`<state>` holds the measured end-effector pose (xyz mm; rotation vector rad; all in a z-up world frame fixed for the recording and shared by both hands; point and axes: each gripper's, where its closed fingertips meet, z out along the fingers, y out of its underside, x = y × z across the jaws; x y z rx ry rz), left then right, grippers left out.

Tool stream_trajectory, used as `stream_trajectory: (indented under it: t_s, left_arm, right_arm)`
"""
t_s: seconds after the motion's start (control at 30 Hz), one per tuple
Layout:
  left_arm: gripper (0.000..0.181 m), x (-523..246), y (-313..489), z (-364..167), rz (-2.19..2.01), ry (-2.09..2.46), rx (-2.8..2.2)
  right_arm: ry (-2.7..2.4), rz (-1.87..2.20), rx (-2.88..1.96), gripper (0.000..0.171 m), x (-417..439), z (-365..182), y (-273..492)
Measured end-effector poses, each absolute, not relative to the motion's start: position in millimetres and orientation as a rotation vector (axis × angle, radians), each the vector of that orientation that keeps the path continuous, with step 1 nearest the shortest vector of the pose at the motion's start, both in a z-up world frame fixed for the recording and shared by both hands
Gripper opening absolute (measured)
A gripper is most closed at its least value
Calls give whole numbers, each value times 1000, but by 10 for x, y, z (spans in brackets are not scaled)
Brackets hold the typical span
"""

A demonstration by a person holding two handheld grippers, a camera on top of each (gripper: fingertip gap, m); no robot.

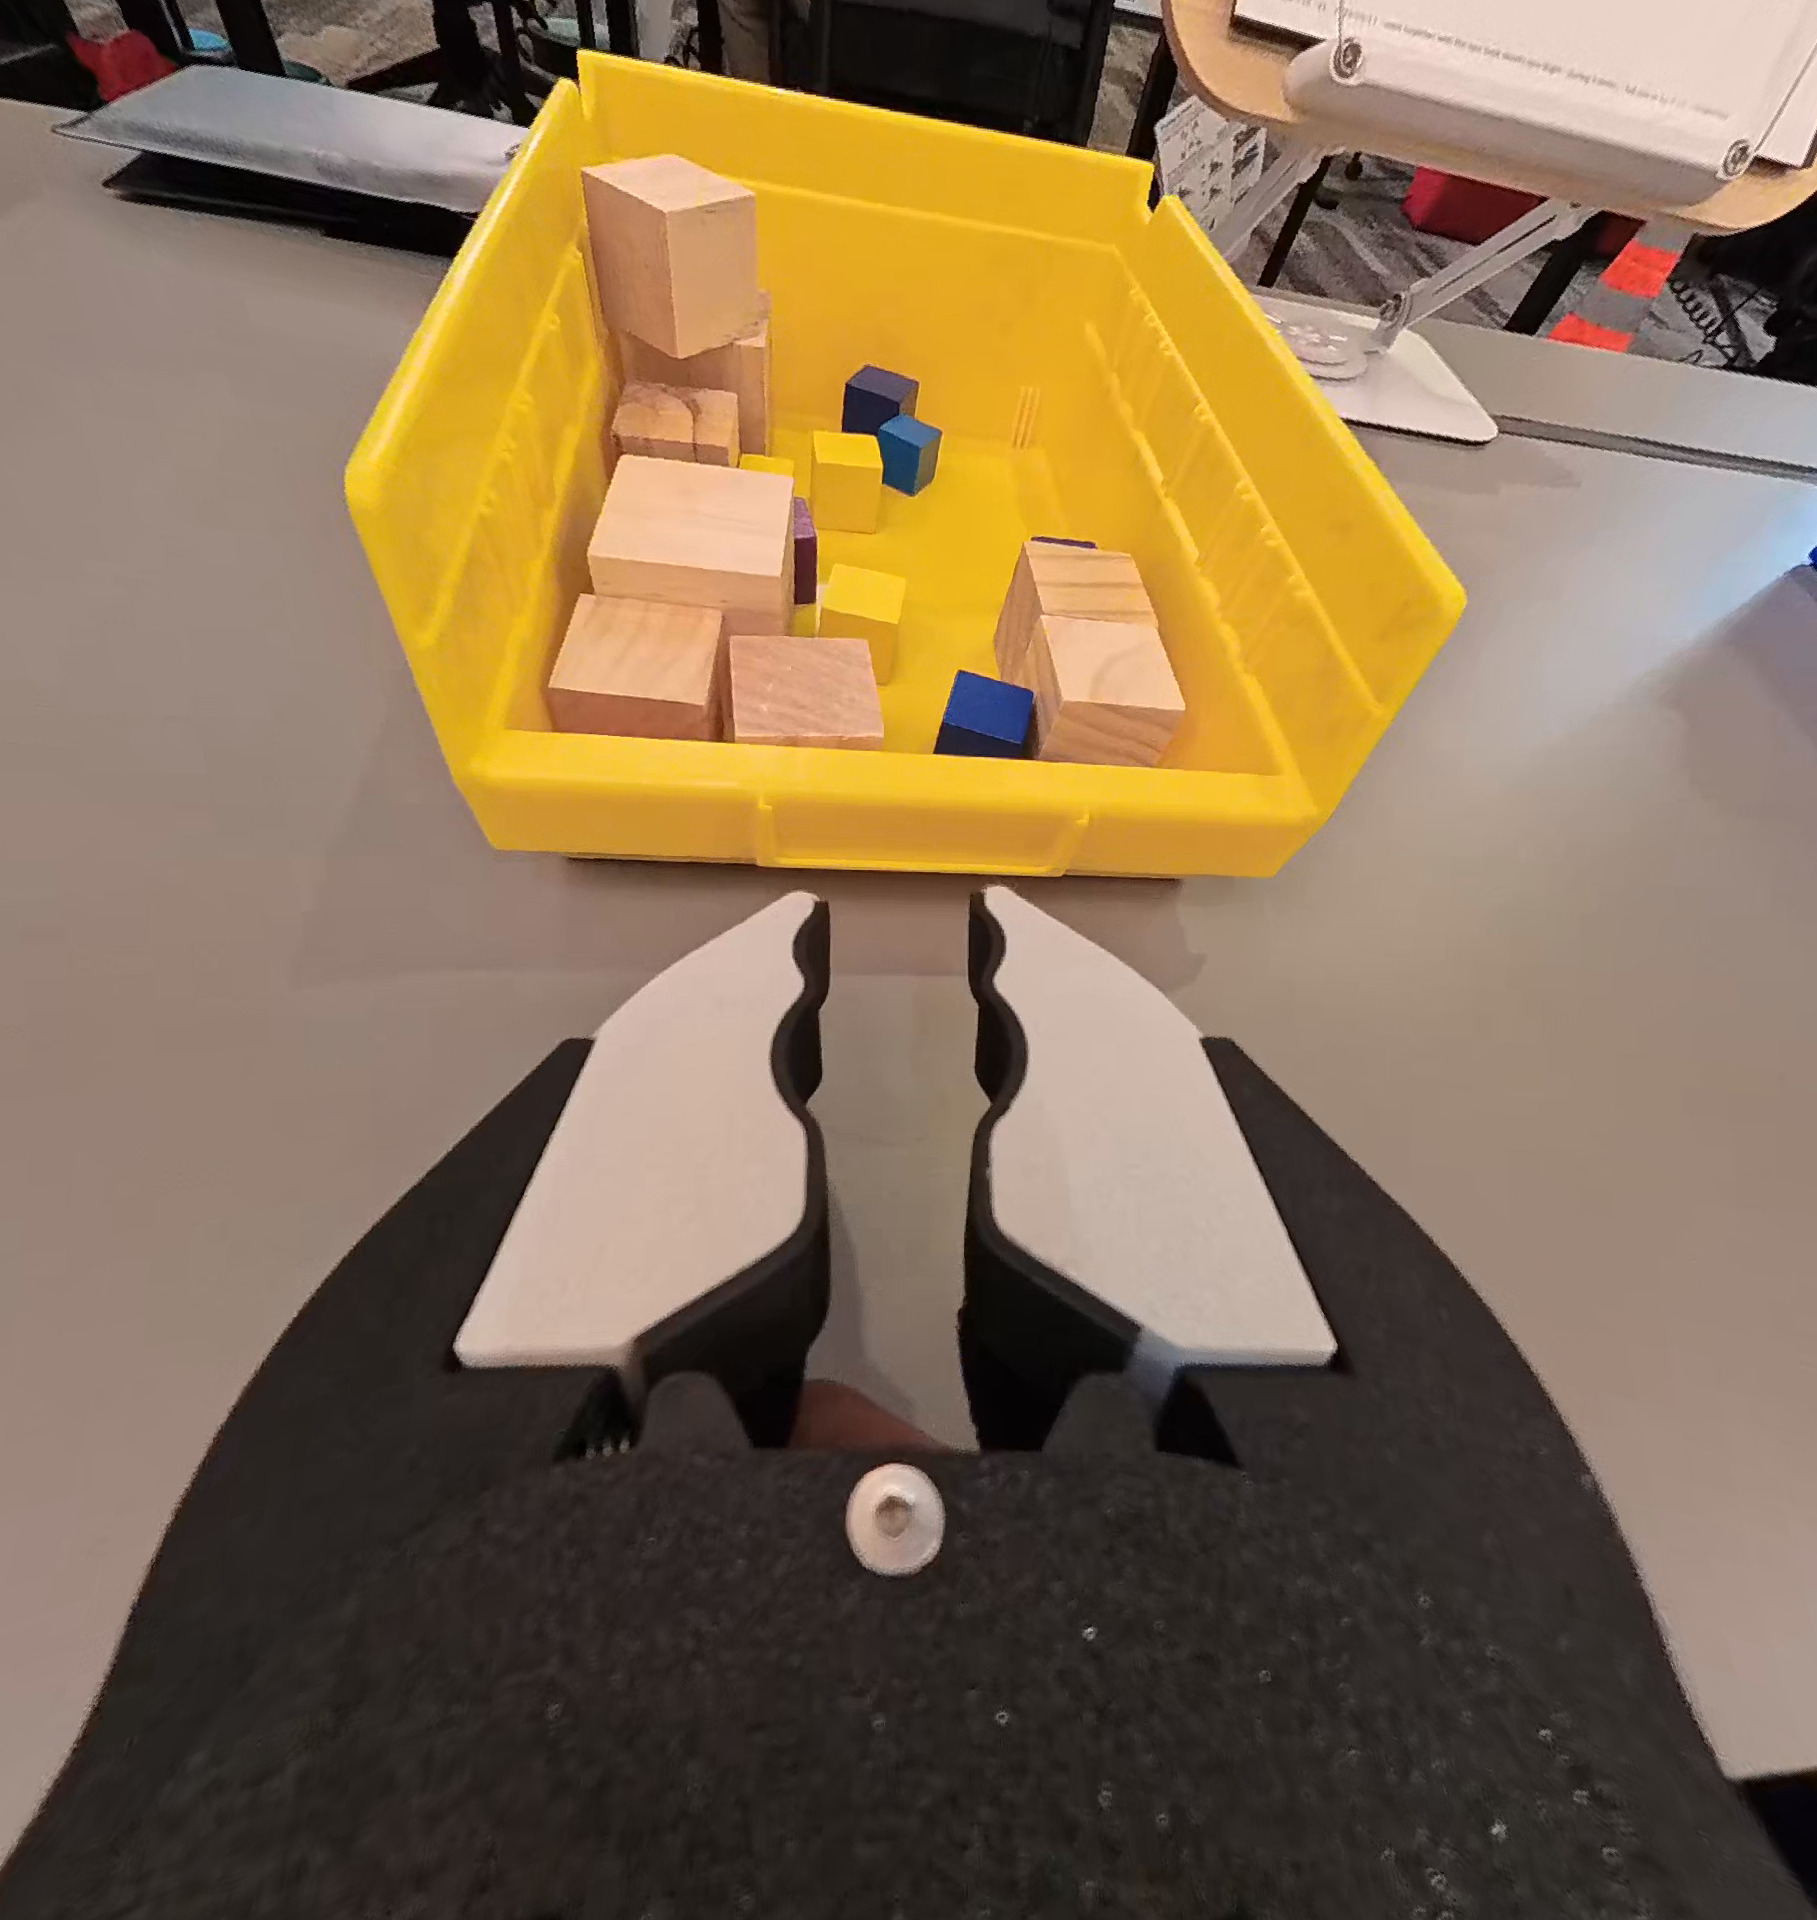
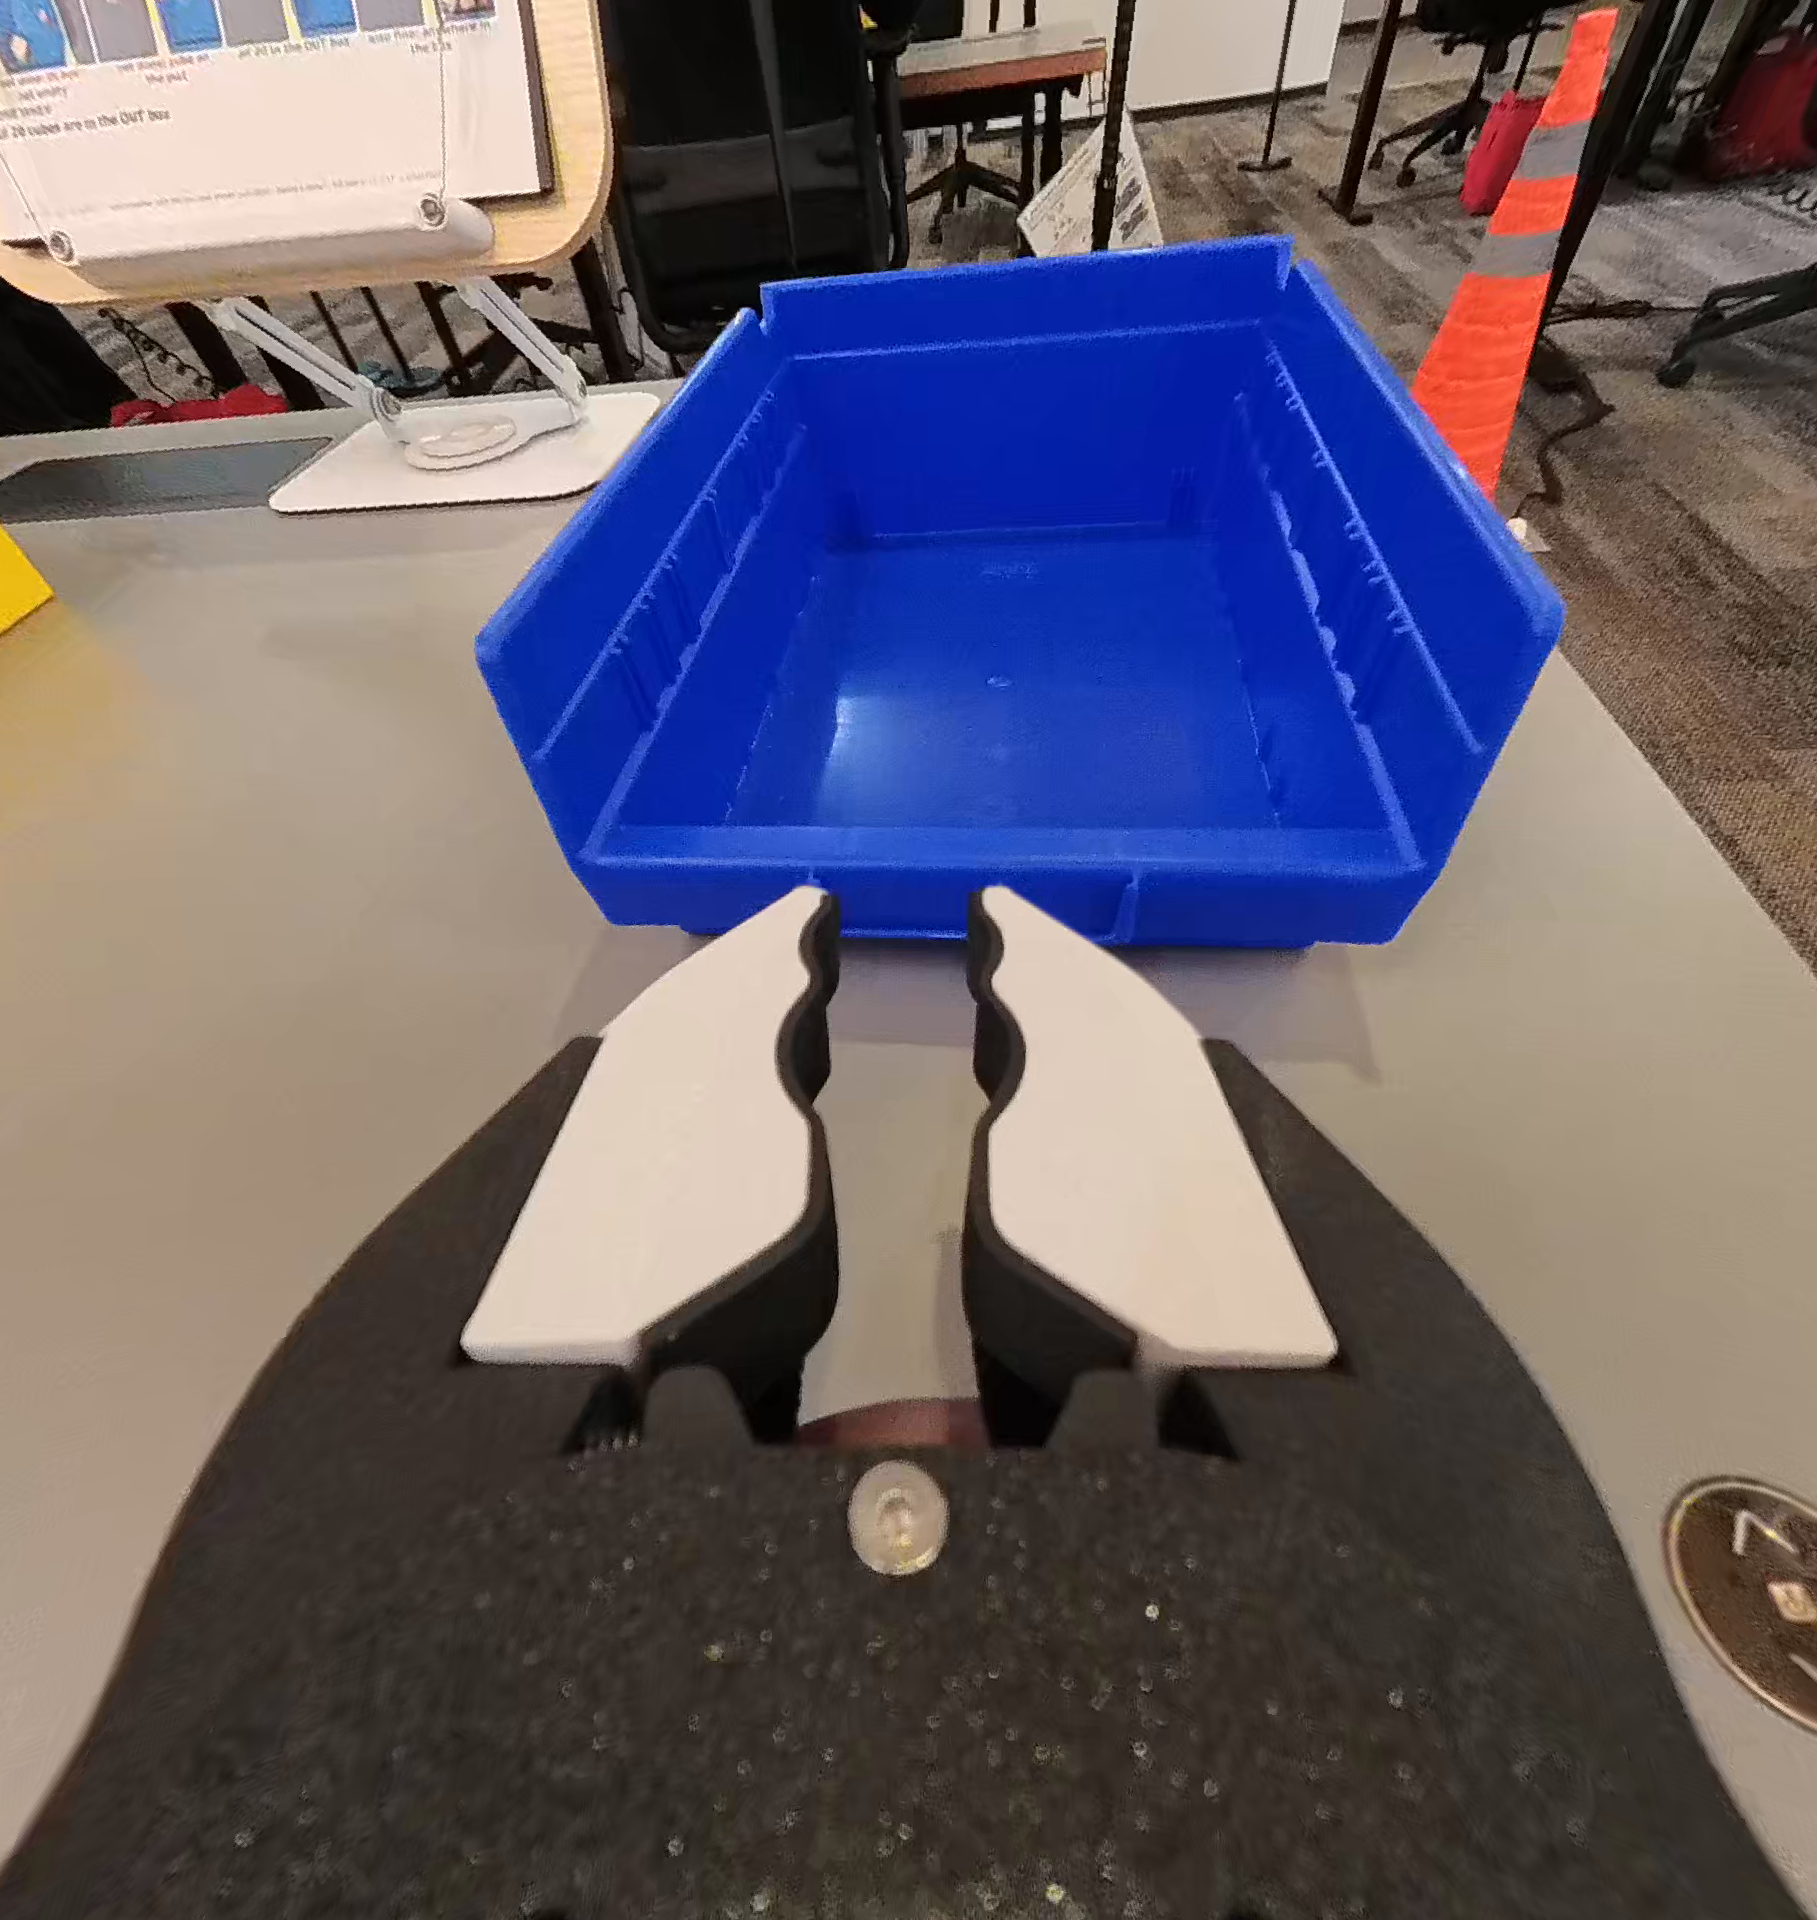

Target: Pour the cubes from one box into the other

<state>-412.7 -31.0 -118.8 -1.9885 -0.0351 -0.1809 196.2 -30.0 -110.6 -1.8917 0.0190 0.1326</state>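
Left tool [image 1: 899,909] was spread, empty, w/ yellow box [image 1: 987,810] of cubes [image 1: 691,540] just ahead on worktop [image 1: 208,623]. Right tool [image 2: 902,909] also spread, empty blue box [image 2: 987,873] just ahead. Yellow box prob. stiff, smooth plastic; loose cubes would shift. Best hold: front lip or side walls.

The left gripper [image 1: 898,909] is held low and level, pointing straight forward, and its two fingers [image 1: 696,1122] stand a little apart with nothing between them. The right gripper [image 2: 902,909] has the same pose, with a narrow empty gap between its fingers [image 2: 1112,1132].
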Motion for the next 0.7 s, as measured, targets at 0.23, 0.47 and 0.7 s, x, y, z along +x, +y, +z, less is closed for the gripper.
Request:
stream_trajectory:
  t_s: [0.23,0.47,0.7]
  left_arm:
    - [25,-4171,-295,-1225,-168,-33,-2000]
    - [25,-4242,-282,-1285,-142,-27,-2022]
    - [25,-4311,-273,-1317,-133,-41,-2029]
  right_arm:
    - [19,146,-1910,22,1925,-1149,-295]
    - [0,141,-1918,22,1882,-1164,-294]
    - [5,155,-1929,22,1874,-1188,-291]
